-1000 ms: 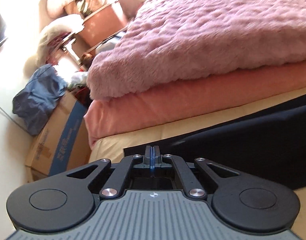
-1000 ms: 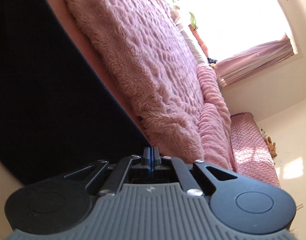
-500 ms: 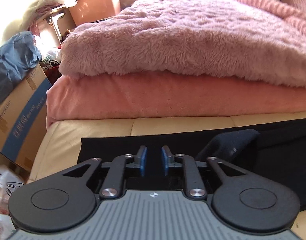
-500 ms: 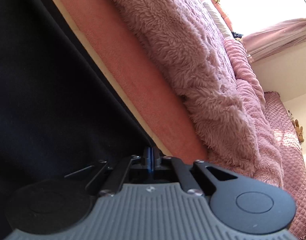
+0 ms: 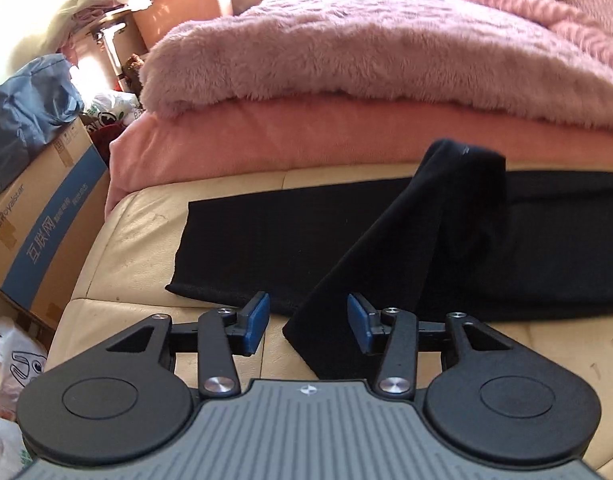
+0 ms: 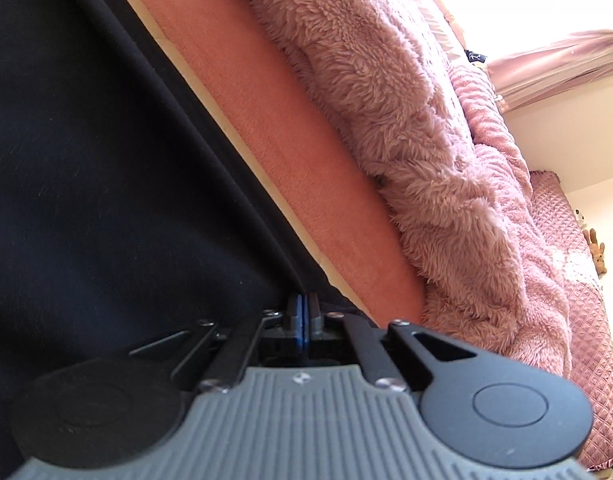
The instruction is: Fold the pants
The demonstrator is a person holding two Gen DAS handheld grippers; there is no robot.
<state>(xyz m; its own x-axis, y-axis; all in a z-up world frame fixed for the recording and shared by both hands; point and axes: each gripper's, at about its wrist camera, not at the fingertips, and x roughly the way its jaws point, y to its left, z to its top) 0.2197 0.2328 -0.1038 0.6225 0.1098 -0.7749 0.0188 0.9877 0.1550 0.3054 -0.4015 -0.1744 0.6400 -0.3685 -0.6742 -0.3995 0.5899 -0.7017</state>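
The black pants (image 5: 446,240) are lying across the cream cushion (image 5: 134,240) through the middle of the left wrist view, in front of the stacked pink blankets (image 5: 346,60) filling the upper half. One leg end is lying flat at centre left, while the other is draping diagonally from a raised hump at centre right down to a corner at lower centre. The left gripper (image 5: 308,322) is standing over that corner with its jaws about half apart, having just been opening; the blue pads (image 5: 256,320) are not pressing the cloth, though the corner is lying between them. In the right wrist view the right gripper (image 6: 302,316) is sitting at lower centre with jaws fully together against dark fabric; whether cloth is pinched there I cannot tell. The fold appears only begun: the legs are not yet lining up, and smoothing and later folds are remaining.
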